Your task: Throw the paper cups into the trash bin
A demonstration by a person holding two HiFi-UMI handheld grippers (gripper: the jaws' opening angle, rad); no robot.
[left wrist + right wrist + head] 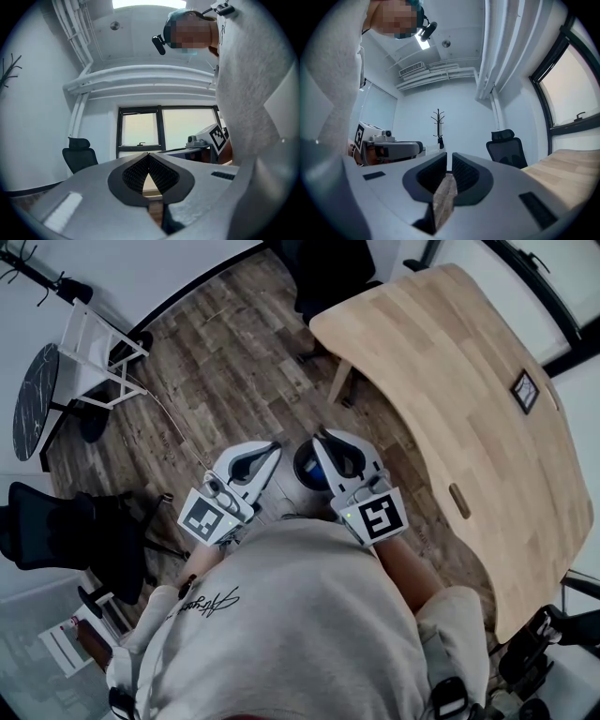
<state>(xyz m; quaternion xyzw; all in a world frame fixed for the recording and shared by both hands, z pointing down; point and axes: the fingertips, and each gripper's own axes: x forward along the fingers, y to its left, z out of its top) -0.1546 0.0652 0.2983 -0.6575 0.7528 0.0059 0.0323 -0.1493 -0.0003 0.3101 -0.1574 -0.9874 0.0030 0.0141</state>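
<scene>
No paper cup shows in any view. A dark round trash bin [309,468] with a blue inside stands on the wooden floor, just in front of the person and partly hidden between the two grippers. My left gripper [272,452] is held over the bin's left side; its fingertips touch, with nothing between them [148,155]. Over the bin's right edge, my right gripper [320,440] has its jaws a narrow slit apart, with only floor showing through the gap [446,160]. Both grippers sit close to the person's chest, tilted upward towards the room.
A light wooden table [459,381] runs along the right, with a small framed thing [525,390] on it. A white rack [94,357] and a dark round table [33,395] stand at the far left. A black office chair [66,531] is close on the left.
</scene>
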